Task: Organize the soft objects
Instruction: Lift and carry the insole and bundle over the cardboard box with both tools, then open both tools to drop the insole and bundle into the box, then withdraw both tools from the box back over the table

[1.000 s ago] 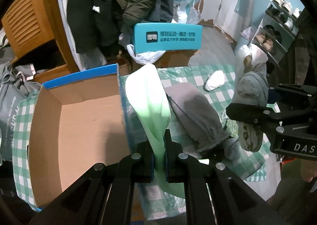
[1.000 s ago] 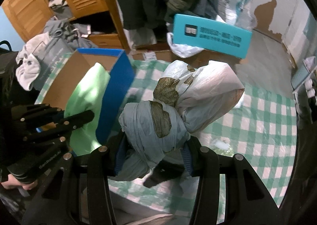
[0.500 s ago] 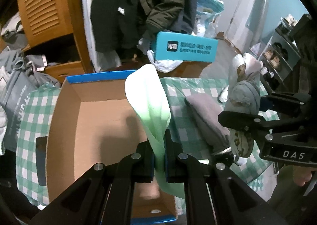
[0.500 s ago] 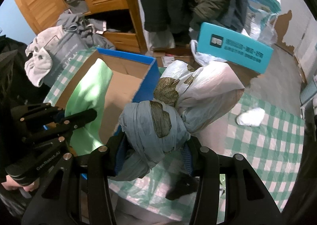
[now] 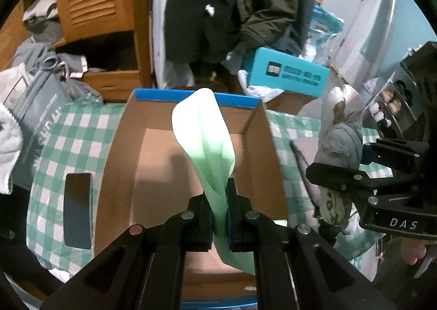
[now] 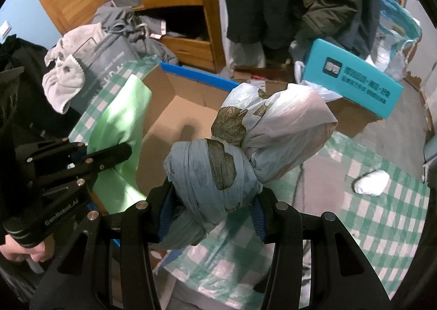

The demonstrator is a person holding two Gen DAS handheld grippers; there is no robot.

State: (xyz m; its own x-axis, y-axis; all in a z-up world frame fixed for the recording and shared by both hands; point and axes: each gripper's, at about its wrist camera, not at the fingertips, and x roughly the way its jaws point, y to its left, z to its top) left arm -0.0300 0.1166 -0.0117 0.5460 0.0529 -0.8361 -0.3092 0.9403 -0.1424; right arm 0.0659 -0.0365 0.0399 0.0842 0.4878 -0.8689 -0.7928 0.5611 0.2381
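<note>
Two tools: left tool [image 5: 219, 217] grips green cloth [image 5: 207, 135], right tool [image 6: 211, 214] knotted bundle [image 6: 245, 151].

Dim indoor light, cool in tone. Bright patches on the green cloth [image 5: 203, 143] and checked desk cover [image 6: 382, 217]. Soft shadows on the floor of the cardboard box [image 5: 161, 173], toward 9 o'clock. Heavy fisheye bending, black vignette around every edge. Slight motion blur in the background clutter at 12 o'clock.
</note>
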